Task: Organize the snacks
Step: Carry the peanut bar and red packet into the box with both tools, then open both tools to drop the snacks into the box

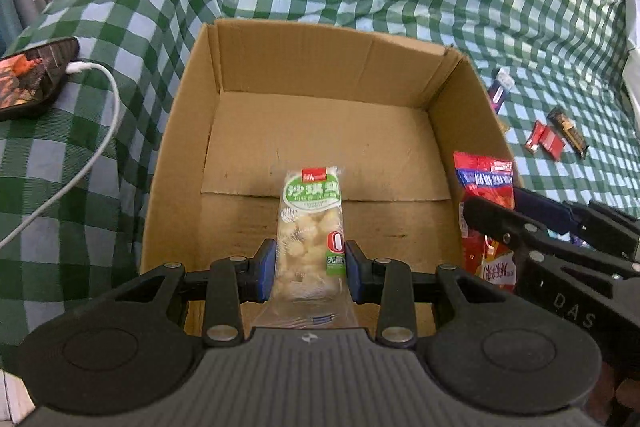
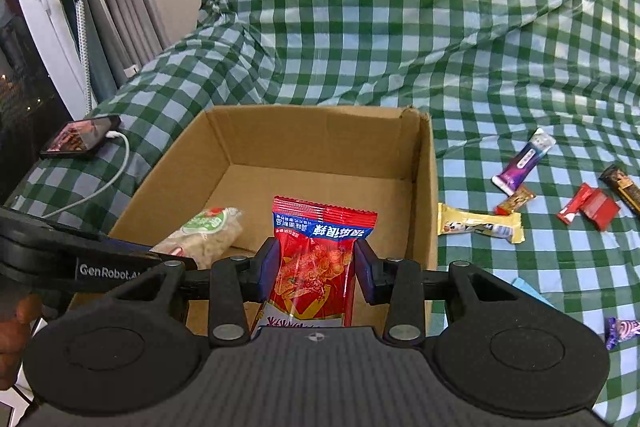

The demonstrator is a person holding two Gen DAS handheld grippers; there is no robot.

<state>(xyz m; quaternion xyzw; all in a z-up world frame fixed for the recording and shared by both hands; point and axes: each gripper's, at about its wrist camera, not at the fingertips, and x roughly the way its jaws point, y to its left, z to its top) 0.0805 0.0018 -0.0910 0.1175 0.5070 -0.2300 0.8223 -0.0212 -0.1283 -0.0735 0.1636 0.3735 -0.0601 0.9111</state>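
An open cardboard box (image 1: 320,67) sits on the green checked cloth; it also shows in the right wrist view (image 2: 316,135). My left gripper (image 1: 310,269) is shut on a clear pale puffed-snack pack with a green label (image 1: 312,227) and holds it over the box's near edge; the pack also shows in the right wrist view (image 2: 208,231). My right gripper (image 2: 316,269) is shut on a red snack packet (image 2: 320,255) over the box's near right side; that packet shows in the left wrist view (image 1: 486,183).
Several loose snacks lie on the cloth right of the box: a yellow bar (image 2: 480,225), a purple bar (image 2: 524,161), red packets (image 2: 592,207) and a dark bar (image 2: 624,185). A phone (image 1: 30,79) with a white charging cable (image 1: 100,131) lies to the left.
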